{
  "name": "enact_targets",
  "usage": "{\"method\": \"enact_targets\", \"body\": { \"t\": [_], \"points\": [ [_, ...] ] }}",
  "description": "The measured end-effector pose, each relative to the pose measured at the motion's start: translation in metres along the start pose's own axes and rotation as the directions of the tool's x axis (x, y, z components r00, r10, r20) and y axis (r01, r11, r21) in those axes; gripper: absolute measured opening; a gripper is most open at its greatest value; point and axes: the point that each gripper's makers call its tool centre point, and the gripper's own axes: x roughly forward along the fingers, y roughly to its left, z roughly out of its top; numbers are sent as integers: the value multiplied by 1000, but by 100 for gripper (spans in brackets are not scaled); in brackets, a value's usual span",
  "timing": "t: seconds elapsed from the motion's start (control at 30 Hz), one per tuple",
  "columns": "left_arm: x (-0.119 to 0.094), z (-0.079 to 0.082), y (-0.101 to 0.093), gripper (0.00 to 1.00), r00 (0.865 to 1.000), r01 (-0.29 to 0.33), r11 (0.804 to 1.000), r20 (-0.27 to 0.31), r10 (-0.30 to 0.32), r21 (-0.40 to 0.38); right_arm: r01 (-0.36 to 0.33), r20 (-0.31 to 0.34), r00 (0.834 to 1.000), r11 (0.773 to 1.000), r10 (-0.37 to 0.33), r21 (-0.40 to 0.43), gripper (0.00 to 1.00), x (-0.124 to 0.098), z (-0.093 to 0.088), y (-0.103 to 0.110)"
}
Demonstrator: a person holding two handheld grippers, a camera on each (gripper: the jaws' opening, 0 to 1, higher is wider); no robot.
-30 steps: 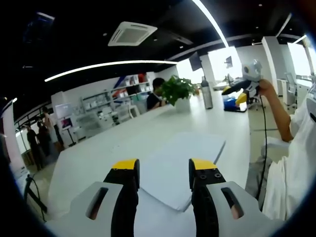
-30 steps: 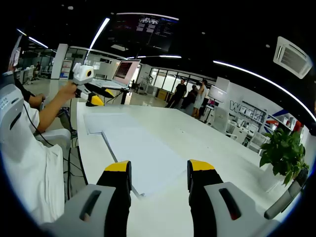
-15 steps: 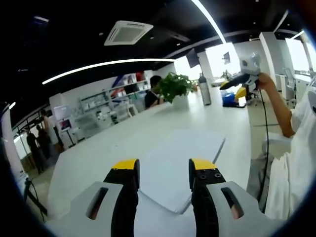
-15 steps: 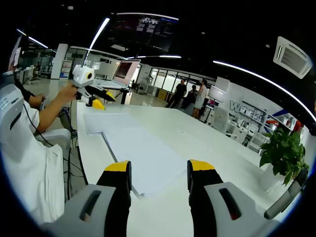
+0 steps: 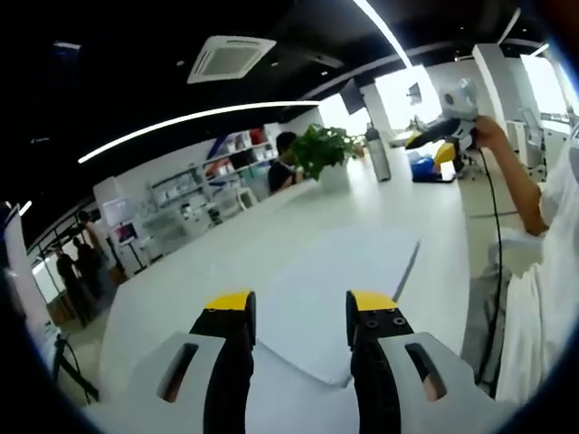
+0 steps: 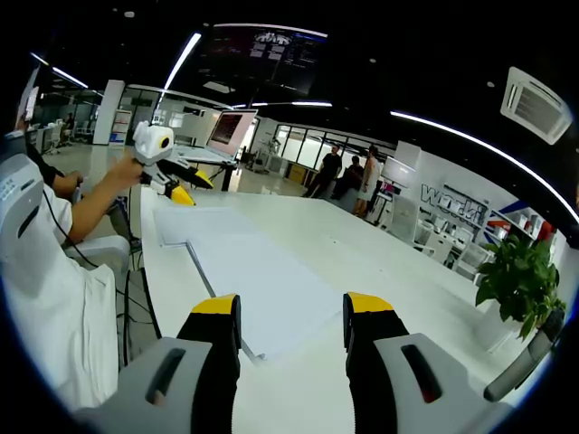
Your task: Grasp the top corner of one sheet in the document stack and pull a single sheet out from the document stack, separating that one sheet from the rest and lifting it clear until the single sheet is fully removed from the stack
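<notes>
The document stack (image 5: 339, 271) is a flat pile of white sheets on the white table (image 5: 181, 289), just beyond my left gripper (image 5: 300, 306), which is open with nothing between its yellow-tipped jaws. In the right gripper view the stack (image 6: 262, 282) lies ahead of my right gripper (image 6: 291, 307), which is also open and empty. A dark edge runs along the stack's near side. A separate white sheet (image 6: 194, 221) lies further along the table. The left gripper (image 6: 185, 183) is held in a hand above that far sheet. The right gripper (image 5: 436, 145) hangs high at the table's far right.
A potted plant (image 5: 324, 155) and a grey bottle (image 5: 377, 169) stand at the table's far end, with a blue item (image 5: 422, 167) near them. The person's white clothing (image 6: 45, 298) is beside the table's edge. Several people (image 6: 348, 176) stand in the background.
The left gripper view has shifted a little, so the left gripper has moved slightly; in the right gripper view it has dipped a little toward the table. The right gripper view is steady.
</notes>
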Motion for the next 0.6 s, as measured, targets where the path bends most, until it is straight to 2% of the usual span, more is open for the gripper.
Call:
{"method": "enact_targets", "body": {
  "t": [0.27, 0.43, 0.6],
  "points": [
    [8, -1, -8, 40, 1000, 12, 995, -1, -11, 99, -2, -2, 1000, 1000, 2, -1, 45, 1, 0, 0],
    [11, -8, -12, 41, 999, 41, 993, -21, -39, 113, -7, -4, 1000, 1000, 7, -1, 45, 1, -1, 1],
    [14, -8, -15, 41, 998, 58, 990, -31, -55, 125, -7, -5, 1000, 1000, 7, -2, 45, 1, -1, 1]
  ]
}}
